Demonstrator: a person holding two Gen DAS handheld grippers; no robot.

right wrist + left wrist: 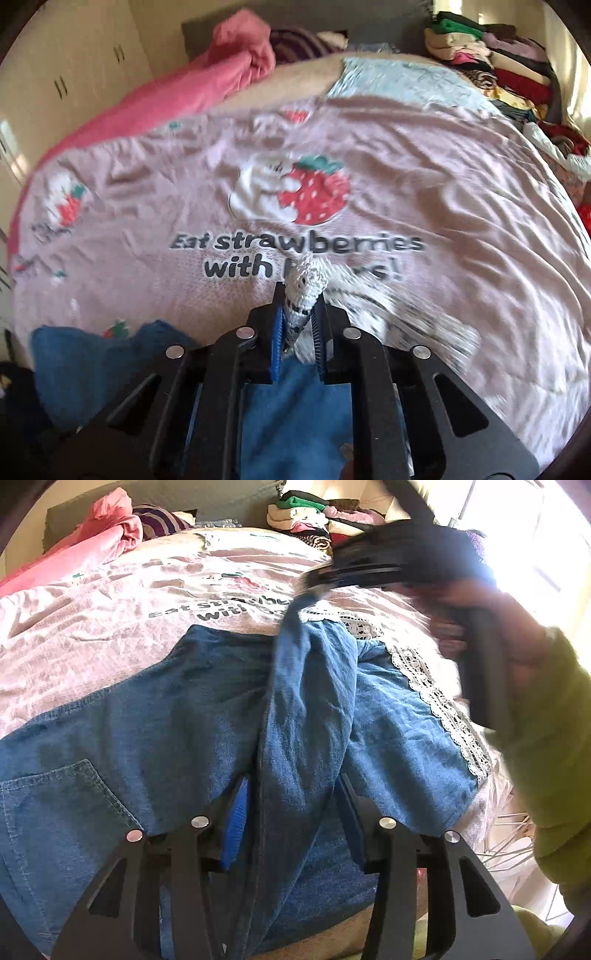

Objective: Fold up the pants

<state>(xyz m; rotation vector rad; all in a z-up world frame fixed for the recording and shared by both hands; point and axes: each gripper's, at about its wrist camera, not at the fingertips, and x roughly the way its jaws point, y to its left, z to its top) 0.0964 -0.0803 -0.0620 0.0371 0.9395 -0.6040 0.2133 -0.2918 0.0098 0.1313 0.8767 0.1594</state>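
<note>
Blue denim pants [155, 716] with a white lace hem [436, 690] lie on a pink bedspread [74, 635]. My left gripper [295, 812] is shut on a raised fold of the denim that runs up between its blue pads. My right gripper [317, 581] shows blurred in the left wrist view, held by a hand in a green sleeve, lifting the pant leg by its end. In the right wrist view my right gripper [301, 314] is shut on the bunched lace hem [306, 288], with blue denim [295, 406] hanging below it.
The bedspread [443, 184] has a strawberry print and text. A pink blanket [229, 74] and striped cloth lie at the head of the bed. A pile of folded clothes [491, 55] stands at the far right. A white wire rack [509, 834] is beside the bed.
</note>
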